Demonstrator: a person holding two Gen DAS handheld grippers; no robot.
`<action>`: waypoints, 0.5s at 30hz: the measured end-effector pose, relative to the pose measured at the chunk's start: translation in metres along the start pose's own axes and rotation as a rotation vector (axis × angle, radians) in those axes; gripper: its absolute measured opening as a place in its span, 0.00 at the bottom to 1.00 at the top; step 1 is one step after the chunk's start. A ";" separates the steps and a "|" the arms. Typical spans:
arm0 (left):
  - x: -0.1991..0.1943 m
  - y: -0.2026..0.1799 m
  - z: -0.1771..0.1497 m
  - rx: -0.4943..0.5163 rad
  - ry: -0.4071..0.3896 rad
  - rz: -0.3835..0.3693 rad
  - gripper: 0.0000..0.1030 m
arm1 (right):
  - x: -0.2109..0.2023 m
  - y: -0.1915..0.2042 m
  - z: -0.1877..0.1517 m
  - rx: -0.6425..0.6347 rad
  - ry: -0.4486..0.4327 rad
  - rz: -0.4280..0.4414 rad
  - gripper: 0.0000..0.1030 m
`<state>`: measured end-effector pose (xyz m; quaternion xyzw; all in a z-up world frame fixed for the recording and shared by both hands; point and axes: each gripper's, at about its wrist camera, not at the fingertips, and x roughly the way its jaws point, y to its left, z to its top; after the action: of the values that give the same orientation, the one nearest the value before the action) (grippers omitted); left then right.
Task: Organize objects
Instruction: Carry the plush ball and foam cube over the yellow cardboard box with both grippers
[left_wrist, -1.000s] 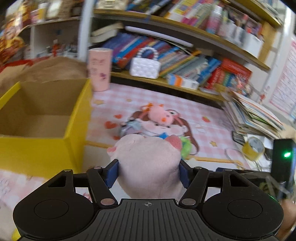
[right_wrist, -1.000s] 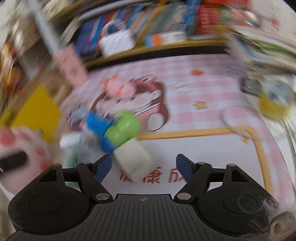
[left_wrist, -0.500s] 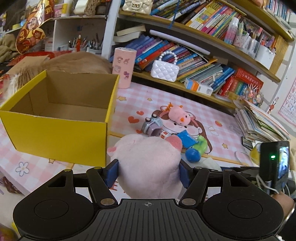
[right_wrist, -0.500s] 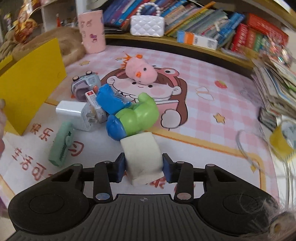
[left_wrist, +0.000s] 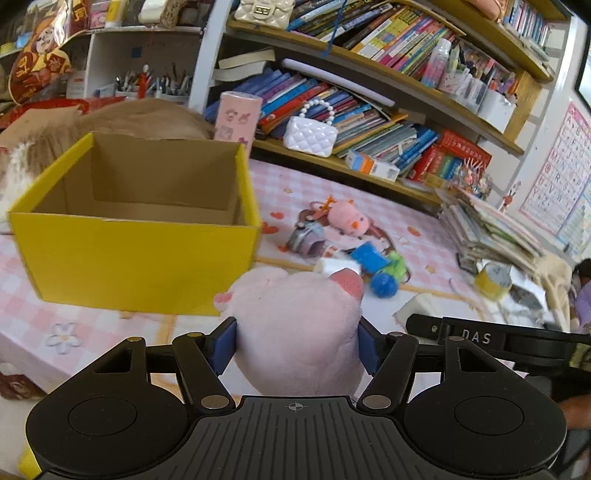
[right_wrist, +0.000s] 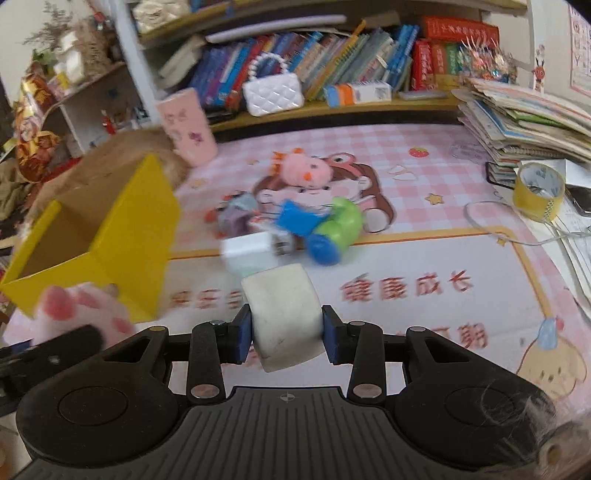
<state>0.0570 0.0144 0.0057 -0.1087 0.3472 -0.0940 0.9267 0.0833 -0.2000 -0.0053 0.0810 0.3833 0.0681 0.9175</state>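
Observation:
My left gripper is shut on a pale pink plush paw, held above the near edge of the pink mat, just right of the open yellow cardboard box. The box's inside shows bare brown card. My right gripper is shut on a white rounded block, lifted over the mat in front of the toy pile. In the right wrist view the plush paw shows at lower left beside the box.
A pile on the mat holds a pink pig plush, a green and blue toy, a white charger and a grey-purple toy. A tape roll and stacked books lie right. Bookshelves, a pink cup and a white purse stand behind.
My right gripper shut on the white block and lifted it away from the pile. My left gripper pulled back with the plush paw, so the whole yellow box now shows.

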 end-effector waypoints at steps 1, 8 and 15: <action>-0.004 0.005 -0.002 0.004 0.003 0.008 0.64 | -0.004 0.011 -0.005 -0.010 0.000 0.005 0.34; -0.038 0.053 -0.017 -0.001 0.010 0.028 0.64 | -0.012 0.071 -0.042 -0.046 0.057 0.034 0.34; -0.069 0.097 -0.029 -0.020 0.005 0.071 0.64 | -0.012 0.126 -0.066 -0.095 0.078 0.078 0.34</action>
<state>-0.0043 0.1207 0.0014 -0.1052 0.3542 -0.0578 0.9275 0.0196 -0.0724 -0.0170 0.0497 0.4116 0.1250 0.9014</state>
